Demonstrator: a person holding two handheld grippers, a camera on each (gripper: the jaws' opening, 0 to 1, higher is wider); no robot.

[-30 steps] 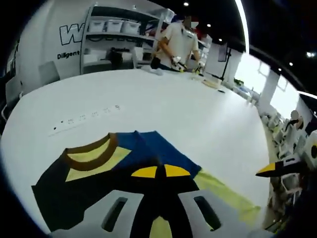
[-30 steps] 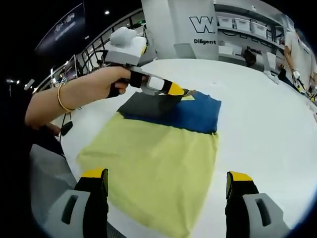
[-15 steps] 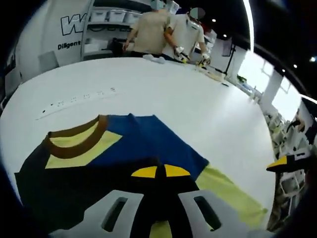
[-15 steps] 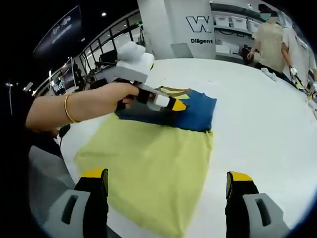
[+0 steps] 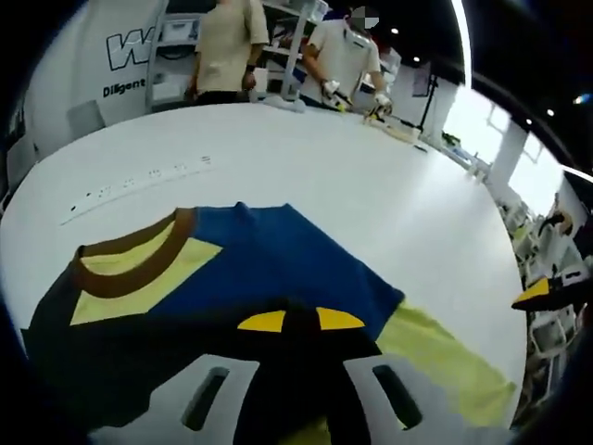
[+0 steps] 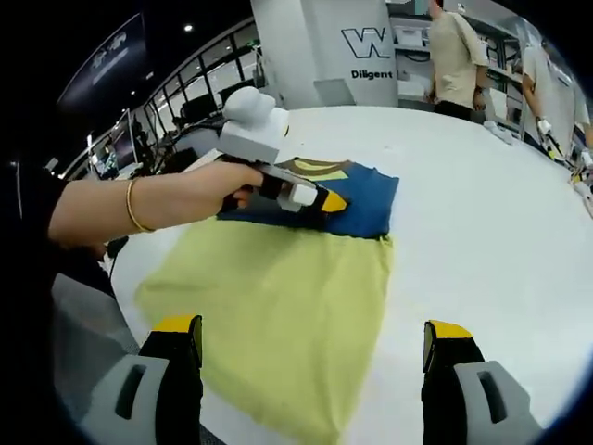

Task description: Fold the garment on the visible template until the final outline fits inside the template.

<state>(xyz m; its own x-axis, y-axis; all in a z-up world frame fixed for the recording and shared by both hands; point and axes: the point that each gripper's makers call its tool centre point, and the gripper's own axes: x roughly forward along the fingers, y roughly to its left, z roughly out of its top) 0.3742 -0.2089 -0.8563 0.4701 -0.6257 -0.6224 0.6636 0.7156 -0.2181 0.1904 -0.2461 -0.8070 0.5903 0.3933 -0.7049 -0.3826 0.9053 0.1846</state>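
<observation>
Yellow, blue and black cloth: one garment (image 6: 287, 297) is lying on the white table (image 6: 482, 241), centre of the right gripper view, long axis running lower left to upper right, brown collar (image 5: 120, 273) farthest. Your left gripper (image 5: 289, 321) is clamping its black fold. Your right gripper (image 6: 310, 345) is hovering agape. Two people are standing upper frame.

— Carrying everything? Big white table (image 5: 306, 176), round-edged, running from 6 o'clock up to 12 in the left gripper view.

— And lying on it? Flat T-shirt (image 6: 278, 297): yellow body toward 6 o'clock in the right gripper view, blue and black folded parts plus brown collar toward 12.

— Anything else? Faint row of small dark marks (image 5: 130, 181) at 10 o'clock in the left gripper view; small objects (image 5: 394, 130) at the far edge, 1 o'clock, too small to tell.
</observation>
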